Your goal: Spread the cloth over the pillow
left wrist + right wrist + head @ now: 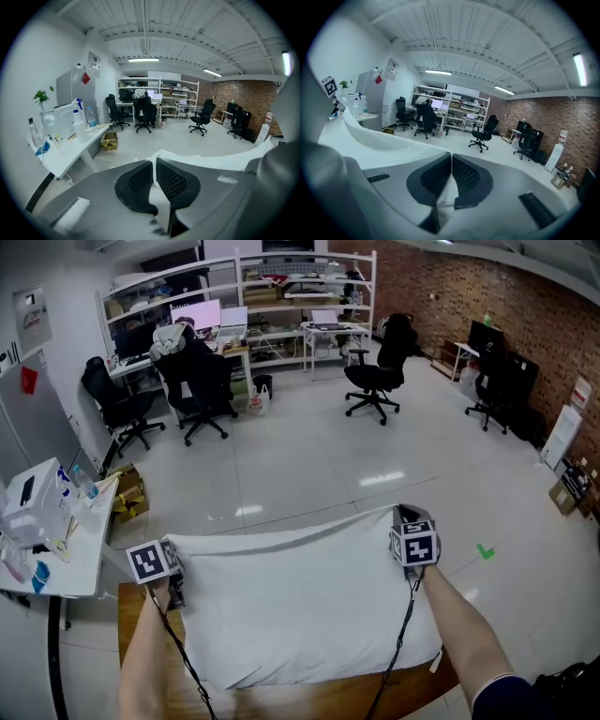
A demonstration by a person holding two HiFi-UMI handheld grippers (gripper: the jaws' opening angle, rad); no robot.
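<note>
A wide office floor (pixel 309 465) was seen ahead, with office chairs (pixel 375 371) and shelving well beyond. Near the person, a wooden counter (pixel 375 699) was shown, most of it covered by the white cloth (pixel 300 606).

The cloth was held stretched between the two tools, its far edge raised and pulled nearly straight from one corner to the other, while its near part hung down onto the counter. The pillow could not be told apart from the cloth in any view; it was judged to lie under the white sheet, where the lower edge looked rounded and full, but this was not certain.

The left tool (pixel 154 176) was closed tight, with a thin fold of cloth pinched between its jaws. The right tool (pixel 451 176) was likewise fully closed on a fold of the cloth at the opposite corner.

The task was judged to be partly done: the cloth was opened out and lifted over the counter, but it was not yet laid flat or let go. Lowering the far edge, smoothing and release were left.
</note>
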